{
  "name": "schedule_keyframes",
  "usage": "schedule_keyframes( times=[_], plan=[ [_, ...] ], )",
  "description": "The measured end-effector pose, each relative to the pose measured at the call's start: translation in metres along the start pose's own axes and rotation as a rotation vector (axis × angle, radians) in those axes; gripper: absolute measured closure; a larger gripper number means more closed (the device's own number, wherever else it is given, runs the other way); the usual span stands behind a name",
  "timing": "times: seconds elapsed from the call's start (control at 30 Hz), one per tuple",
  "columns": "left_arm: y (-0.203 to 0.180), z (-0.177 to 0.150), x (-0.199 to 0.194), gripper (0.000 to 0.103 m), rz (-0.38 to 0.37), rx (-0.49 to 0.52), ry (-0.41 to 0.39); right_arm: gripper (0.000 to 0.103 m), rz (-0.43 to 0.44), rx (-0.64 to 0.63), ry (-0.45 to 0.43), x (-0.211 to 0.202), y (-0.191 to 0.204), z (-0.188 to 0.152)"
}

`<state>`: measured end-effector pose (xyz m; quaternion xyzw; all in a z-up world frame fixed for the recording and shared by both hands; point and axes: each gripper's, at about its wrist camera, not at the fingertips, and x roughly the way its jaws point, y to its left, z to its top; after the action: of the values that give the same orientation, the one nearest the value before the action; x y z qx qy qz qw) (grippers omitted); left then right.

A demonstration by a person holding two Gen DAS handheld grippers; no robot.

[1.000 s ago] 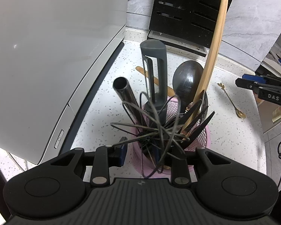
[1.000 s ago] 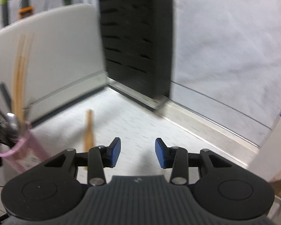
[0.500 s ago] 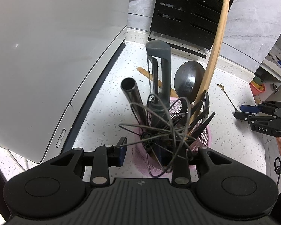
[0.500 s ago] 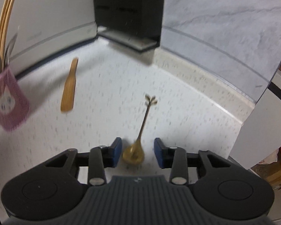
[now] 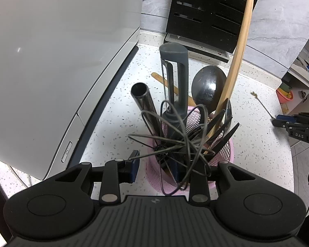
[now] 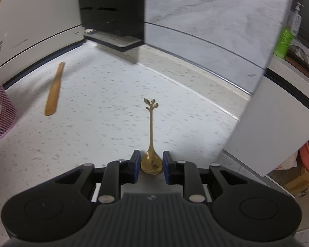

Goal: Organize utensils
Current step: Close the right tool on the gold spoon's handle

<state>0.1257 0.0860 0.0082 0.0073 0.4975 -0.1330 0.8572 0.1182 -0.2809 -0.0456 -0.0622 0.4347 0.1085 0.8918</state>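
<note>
Two grippers in play; right gripper [image 6: 150, 164] sits low over the speckled bench [image 6: 105, 111], jaws closing with the bowl of the gold spoon [image 6: 151, 160] between the blue pads, small gaps each side, not clamped yet; spoon lies flat, leaf-tipped handle pointing away; wooden spatula [image 6: 54, 90] lies well apart to the left; left gripper [image 5: 155, 169] straddles the rim of the pink mesh holder [image 5: 226, 154], jaws partly apart, can't tell whether the pads pinch it; holder crammed with whisk [image 5: 175, 138], black ladle [image 5: 208, 84], long wooden utensil [image 5: 239, 47].
</note>
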Motion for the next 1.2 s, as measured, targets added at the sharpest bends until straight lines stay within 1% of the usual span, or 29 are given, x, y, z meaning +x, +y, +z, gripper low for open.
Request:
schedule_keyframes(
  times=[0.2,0.63,0.77,0.83,0.97,1.03,1.13,1.2],
  plan=[
    [0.001,0.000,0.000,0.065,-0.002,-0.002,-0.001,0.082,-0.019,0.026,-0.001,-0.005,-0.021,-0.006],
    [0.001,0.000,0.001,0.065,0.000,-0.002,0.001,0.081,-0.057,0.048,-0.021,-0.001,-0.051,-0.008],
    [0.001,-0.001,0.001,0.065,0.000,-0.003,0.000,0.079,-0.078,0.061,-0.032,0.000,-0.059,-0.010],
    [0.001,0.000,0.001,0.065,0.000,-0.002,0.000,0.076,-0.072,0.088,-0.035,0.001,-0.065,-0.011],
    [0.001,0.000,0.001,0.065,0.000,-0.003,0.001,0.073,-0.002,0.246,-0.042,-0.001,-0.086,-0.014],
    [0.000,0.000,0.001,0.065,0.000,-0.003,0.001,0.063,0.040,0.347,-0.057,-0.003,-0.099,-0.016],
    [0.000,0.000,0.001,0.065,0.001,-0.002,0.001,0.063,0.119,0.555,-0.079,-0.006,-0.120,-0.024],
    [0.000,0.000,0.001,0.065,0.001,-0.003,0.001,0.062,0.163,0.672,-0.080,-0.006,-0.129,-0.032]
  ],
)
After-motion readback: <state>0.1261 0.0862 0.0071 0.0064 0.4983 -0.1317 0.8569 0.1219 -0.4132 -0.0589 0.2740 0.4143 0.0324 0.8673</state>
